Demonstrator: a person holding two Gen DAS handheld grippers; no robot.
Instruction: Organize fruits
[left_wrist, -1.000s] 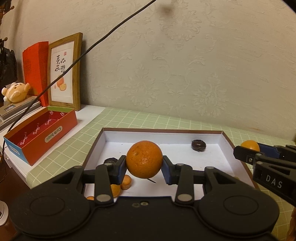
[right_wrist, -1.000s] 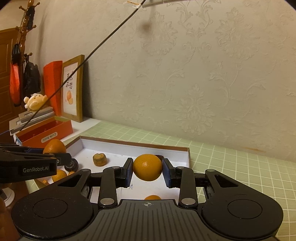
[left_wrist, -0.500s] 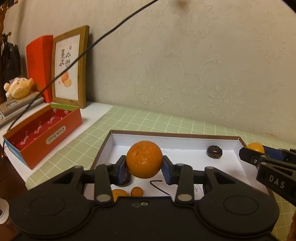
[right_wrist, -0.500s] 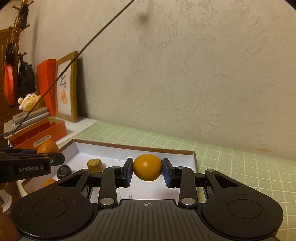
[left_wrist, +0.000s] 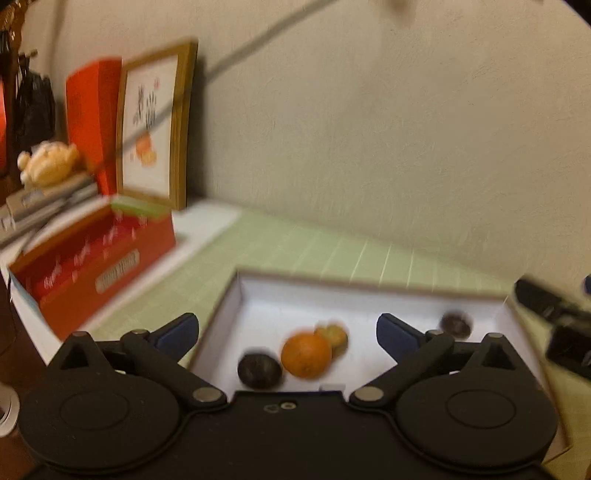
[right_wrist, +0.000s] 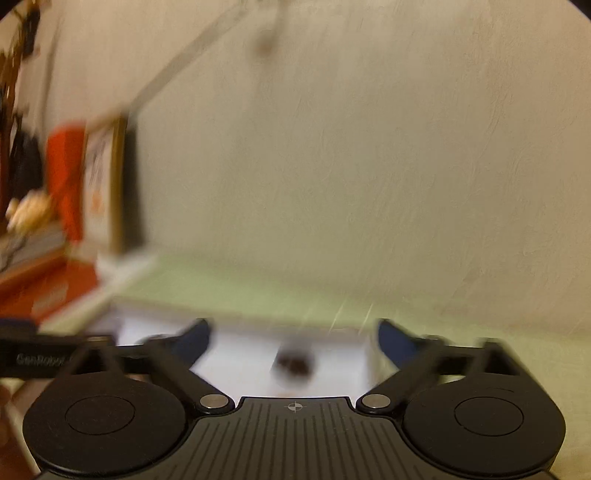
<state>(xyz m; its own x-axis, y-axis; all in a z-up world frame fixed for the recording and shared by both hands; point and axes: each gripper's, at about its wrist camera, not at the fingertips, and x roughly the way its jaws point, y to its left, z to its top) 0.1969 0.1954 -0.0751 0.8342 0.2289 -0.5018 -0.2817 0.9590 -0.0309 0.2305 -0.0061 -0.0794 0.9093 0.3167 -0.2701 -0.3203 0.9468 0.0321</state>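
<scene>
Both pairs of blue-padded fingers stood spread wide with nothing between them: the left gripper (left_wrist: 287, 328) and the right gripper (right_wrist: 293, 332) had each just been opening, and no fruit was left at the pads.

Through the left wrist view I saw the round orange tangerine (left_wrist: 306, 354) lying inside the shallow white cardboard tray with the brown rim (left_wrist: 369, 286), touching a smaller brownish-orange fruit (left_wrist: 334, 336) behind it and just beside a dark, almost black round fruit (left_wrist: 258, 370). A second dark fruit (left_wrist: 456, 324) sat near the tray's far right corner. In the right wrist view only one dark blurred fruit (right_wrist: 294, 363) showed on the tray floor; I could not find the fruit this gripper let go, as the frame was badly smeared.

I judged the step in hand to be the release into the tray, with both drops made. The next move, as I read it, called for backing both grippers clear of the tray without nudging the fruit, then looking for any fruit left on the green checked mat (left_wrist: 303, 247).

Both tools pointed forward and slightly down over the tray's near edge, the left tipped more steeply, and the right gripper's black body (left_wrist: 554, 325) showed at the right edge of the left view.
</scene>
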